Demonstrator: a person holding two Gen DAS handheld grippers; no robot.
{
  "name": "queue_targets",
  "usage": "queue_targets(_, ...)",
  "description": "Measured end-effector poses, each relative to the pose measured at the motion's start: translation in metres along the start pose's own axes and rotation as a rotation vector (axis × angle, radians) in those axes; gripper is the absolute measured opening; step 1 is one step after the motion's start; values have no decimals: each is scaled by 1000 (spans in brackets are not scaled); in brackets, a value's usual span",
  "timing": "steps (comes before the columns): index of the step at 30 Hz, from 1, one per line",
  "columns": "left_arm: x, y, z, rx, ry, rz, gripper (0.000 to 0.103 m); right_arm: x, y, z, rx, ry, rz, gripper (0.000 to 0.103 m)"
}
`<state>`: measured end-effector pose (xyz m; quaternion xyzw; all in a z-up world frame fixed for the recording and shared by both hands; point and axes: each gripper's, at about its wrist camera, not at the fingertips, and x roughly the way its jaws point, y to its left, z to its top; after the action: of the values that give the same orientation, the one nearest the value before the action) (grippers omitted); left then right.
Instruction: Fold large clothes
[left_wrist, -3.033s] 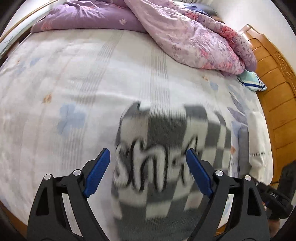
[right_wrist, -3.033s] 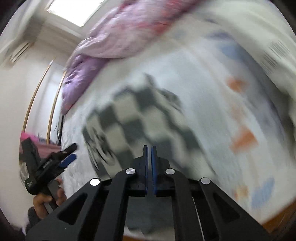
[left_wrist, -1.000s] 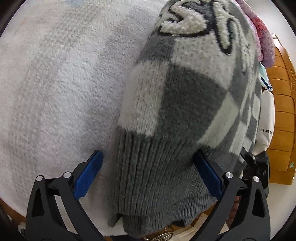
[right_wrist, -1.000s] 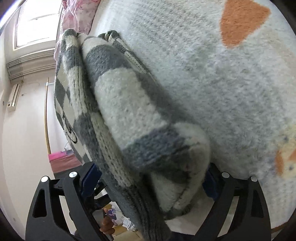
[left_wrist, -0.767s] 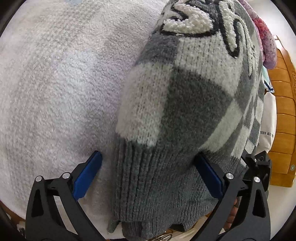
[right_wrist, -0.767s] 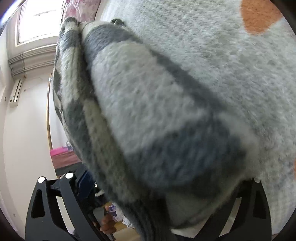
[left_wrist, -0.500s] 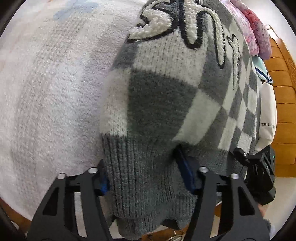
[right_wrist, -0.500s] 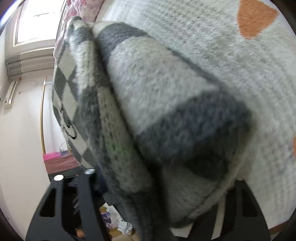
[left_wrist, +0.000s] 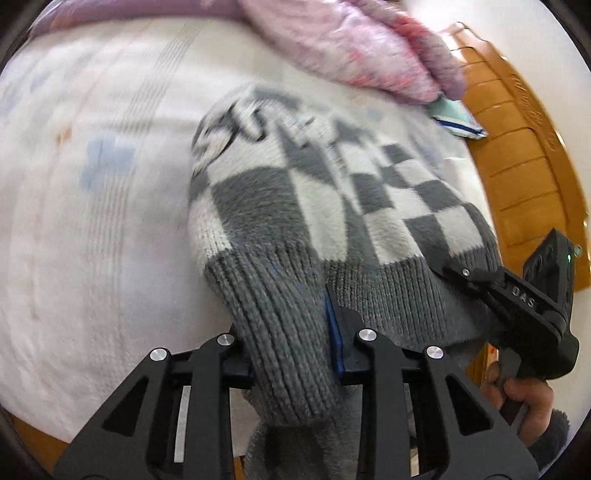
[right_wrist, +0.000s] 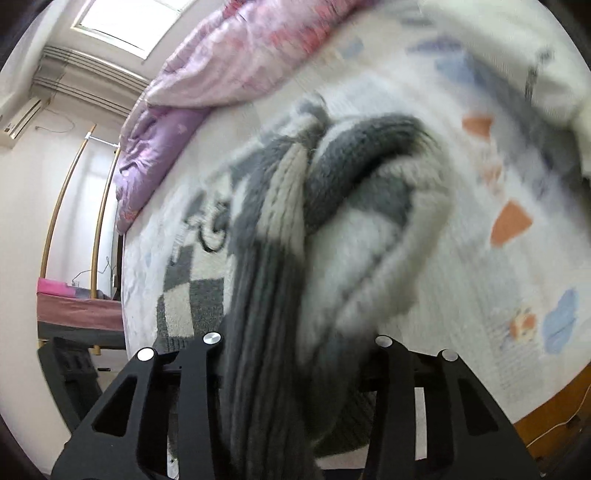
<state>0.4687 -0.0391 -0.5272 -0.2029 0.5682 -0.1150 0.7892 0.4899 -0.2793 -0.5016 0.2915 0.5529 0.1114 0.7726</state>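
Left wrist view puts the sweater (left_wrist: 332, 206) straight ahead of you on the bed (left_wrist: 92, 221), with its ribbed hem at your end and the lettered chest at the far end, so its long axis runs away from you toward the quilt (left_wrist: 351, 48). Your left hand-held gripper (left_wrist: 291, 336) is pinching the hem's left corner; the knit bulges up between the two blue pads and drapes down over them. Your right hand-held gripper (left_wrist: 476, 284) shows at the right edge of the same view, biting the hem's other corner, and the right wrist view confirms a thick roll of grey and cream knit filling the space between its jaws. Both grippers sit side by side across the short axis, neither one nearer the far end than the other. Judged from this, the next fold means carrying the hem forward along that long axis toward the lettering, so keep both hands level and moving together, or the hem is likely to land skewed. The picture is blurred, so I cannot tell how flat the far end lies.
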Motion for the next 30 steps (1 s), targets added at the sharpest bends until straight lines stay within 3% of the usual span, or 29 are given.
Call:
queue_targets(9,-68,-57,22,159,4,-80,27,-88,25,3,-30,-133,-45,36)
queue_targets(18,-101,-156,39,304,-83,-166,27,-177,3,29,32,-274,-1,36)
queue_targets(23,-91,-235,57,356,-145,-202,27,-229,-35,70,30,-353,48,36)
queue_targets(30,-39,-372,97,366,-268,-191,27,-284,-119,188,-29,-412,144,36)
